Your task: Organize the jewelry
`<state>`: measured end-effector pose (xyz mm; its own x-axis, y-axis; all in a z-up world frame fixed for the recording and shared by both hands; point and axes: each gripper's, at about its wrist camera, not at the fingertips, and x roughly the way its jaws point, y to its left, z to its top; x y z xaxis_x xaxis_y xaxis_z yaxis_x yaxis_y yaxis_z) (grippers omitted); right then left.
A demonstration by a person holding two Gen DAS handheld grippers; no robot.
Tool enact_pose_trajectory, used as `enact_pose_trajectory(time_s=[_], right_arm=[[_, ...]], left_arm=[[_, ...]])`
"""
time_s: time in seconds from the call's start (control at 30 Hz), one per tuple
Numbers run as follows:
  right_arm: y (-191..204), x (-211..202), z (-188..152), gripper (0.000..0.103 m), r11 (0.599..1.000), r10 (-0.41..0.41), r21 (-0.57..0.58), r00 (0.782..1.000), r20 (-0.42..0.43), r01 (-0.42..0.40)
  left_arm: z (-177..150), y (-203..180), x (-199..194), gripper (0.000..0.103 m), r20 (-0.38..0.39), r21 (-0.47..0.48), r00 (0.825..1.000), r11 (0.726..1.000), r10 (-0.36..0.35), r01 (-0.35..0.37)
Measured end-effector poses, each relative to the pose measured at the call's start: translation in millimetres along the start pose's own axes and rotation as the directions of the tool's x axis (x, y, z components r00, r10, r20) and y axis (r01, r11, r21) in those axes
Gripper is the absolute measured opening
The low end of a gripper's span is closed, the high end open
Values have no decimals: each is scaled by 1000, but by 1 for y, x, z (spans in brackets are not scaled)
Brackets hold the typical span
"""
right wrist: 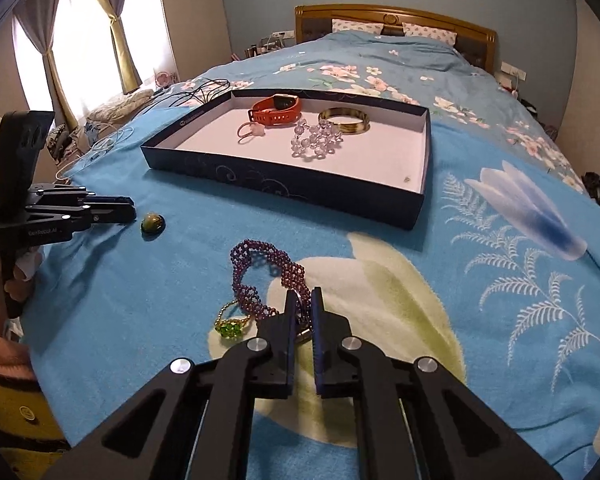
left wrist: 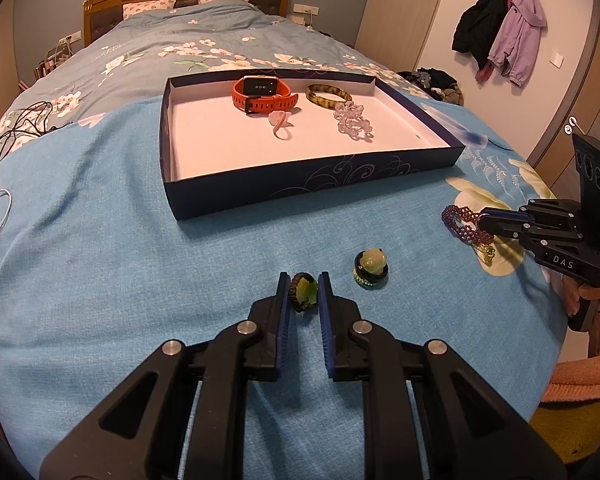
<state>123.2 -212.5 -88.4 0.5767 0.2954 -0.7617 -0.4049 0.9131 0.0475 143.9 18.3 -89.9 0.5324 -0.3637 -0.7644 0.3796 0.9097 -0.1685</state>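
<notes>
On a blue bedspread (left wrist: 100,260), two hand-held grippers work the last loose jewelry. Nearest, the left gripper (left wrist: 304,294) has its jaws nearly closed on a small green ring (left wrist: 303,295), the pads pressing its sides while it rests on the cloth. Just beside it sits a second ring (left wrist: 371,267) with a pale green stone, untouched. To the right, the right gripper (right wrist: 304,308) stands with jaws almost shut around one end of a purple beaded bracelet (right wrist: 260,268), which lies looped on the spread; a gold ring with green stones (right wrist: 231,325) lies touching the bracelet's near edge. Farther back, a dark tray (left wrist: 300,188) holds an orange watch (left wrist: 264,94), a mottled bangle (left wrist: 328,96), a clear bead strand (left wrist: 354,120) and a pink ring (left wrist: 280,122).

Both pieces appear gripped for pickup; the next move likely calls for lifting each clear of the cloth and over the tray's near wall to its bare floor. The bracelet may drag the gold ring along. How firmly the right pads bite the beads is hard to make out, as the fingers hide the contact. The person shows only as a sleeve and hand.
</notes>
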Motion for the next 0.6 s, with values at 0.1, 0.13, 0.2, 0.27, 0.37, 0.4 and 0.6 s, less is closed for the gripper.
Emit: enact_pose_trajectory(time_s=[0.1,0.13,0.2,0.27,0.37,0.4,0.6], right_arm=[[-7,-7,1,6,999,1,34,999,36,-2],[-8,-8,1,6,999,-1,35,999,42,0],[-8,-9,3,4,999,-1,37,999,49,-1],[-10,-12,5,4,998,22,58,997,69,-26],[-16,-16,7,4,994,44,96,994,98,-53],[-17,-17,8,4,992,56,107,993,108,-68],[-21,-20,13,4,986,88,131,988,131,-105]], left_arm=[[0,0,0,14,0,0,1000,1000,0,0],[0,0,0,14,0,-1,1000,1000,-1,1],[0,0,0,14,0,-1,1000,1000,0,0],[0,0,0,14,1,0,1000,1000,0,0],[0,0,0,14,2,-1,1000,1000,0,0],[-1,0,0,14,2,0,1000,1000,0,0],[-1,0,0,14,4,2,1000,1000,-2,2]])
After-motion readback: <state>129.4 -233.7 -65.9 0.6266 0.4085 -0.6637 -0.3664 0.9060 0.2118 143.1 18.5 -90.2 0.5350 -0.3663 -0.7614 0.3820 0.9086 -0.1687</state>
